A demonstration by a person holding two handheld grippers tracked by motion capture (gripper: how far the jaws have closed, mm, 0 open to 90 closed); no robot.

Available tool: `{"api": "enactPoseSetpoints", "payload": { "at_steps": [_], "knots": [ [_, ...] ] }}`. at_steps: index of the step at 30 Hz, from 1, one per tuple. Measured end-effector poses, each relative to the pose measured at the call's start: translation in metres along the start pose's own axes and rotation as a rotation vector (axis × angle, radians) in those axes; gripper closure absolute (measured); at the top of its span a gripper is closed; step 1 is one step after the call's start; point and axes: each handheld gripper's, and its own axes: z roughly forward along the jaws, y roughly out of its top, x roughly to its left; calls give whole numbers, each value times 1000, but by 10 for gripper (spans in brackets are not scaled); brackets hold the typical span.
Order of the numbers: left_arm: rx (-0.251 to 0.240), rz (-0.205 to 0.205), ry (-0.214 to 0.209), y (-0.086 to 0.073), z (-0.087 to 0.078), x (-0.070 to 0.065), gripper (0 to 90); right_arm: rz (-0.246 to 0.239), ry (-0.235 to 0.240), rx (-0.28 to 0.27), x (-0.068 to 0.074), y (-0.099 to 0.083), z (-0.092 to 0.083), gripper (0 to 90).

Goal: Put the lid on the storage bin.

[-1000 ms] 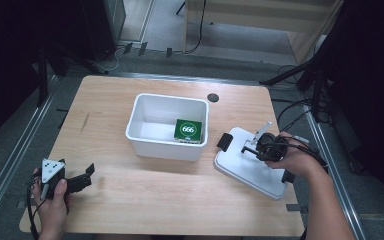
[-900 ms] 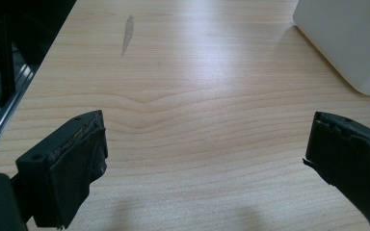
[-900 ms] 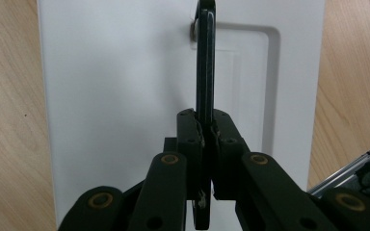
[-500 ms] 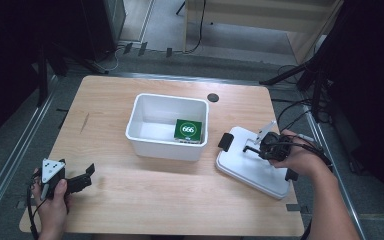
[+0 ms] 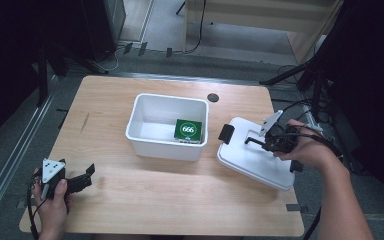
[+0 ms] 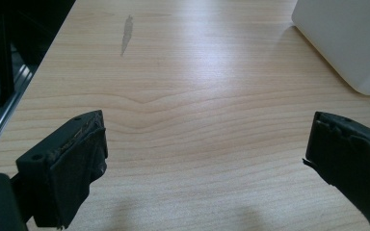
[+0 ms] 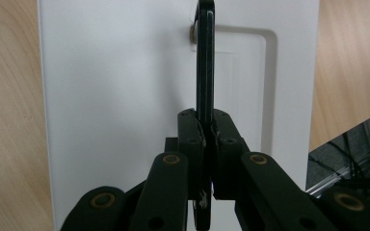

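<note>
A white bin [image 5: 160,147] stands mid-table with a green box marked 666 [image 5: 188,131] inside it. To its right lies a white lid [image 5: 255,162] with a black latch [image 5: 226,134] on its left end. My right gripper [image 5: 267,142] is over the lid, shut on the lid's thin black handle [image 5: 252,141]. In the right gripper view the handle [image 7: 204,57] stands on edge between the closed jaws of my right gripper [image 7: 206,130], above the lid [image 7: 115,72]. My left gripper [image 5: 87,175] rests at the table's front left, open and holding nothing [image 6: 204,163].
The bin's corner [image 6: 347,38] shows at the upper right of the left gripper view. A round dark hole [image 5: 212,97] sits in the tabletop behind the bin. Black stands and cables [image 5: 320,85] crowd the right edge. Bare wood [image 5: 180,195] lies in front of the bin.
My right gripper has risen a little with the lid's handle held in it. The left gripper and the bin have stayed where they were.
</note>
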Motion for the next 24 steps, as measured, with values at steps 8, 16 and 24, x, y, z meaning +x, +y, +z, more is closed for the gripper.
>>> {"api": "enactPoseSetpoints", "payload": {
  "at_steps": [8, 16, 24],
  "knots": [
    [-2, 0, 0, 0, 0, 0, 16, -21, -20, -8, -7, 10, -26, 855],
    [-2, 0, -1, 0, 0, 0, 16, -42, -26, -22, -13, 25, -44, 854],
    [-4, -1, -2, 0, 0, 0, 16, -56, -23, -39, -14, 41, -54, 855]
  ]
}}
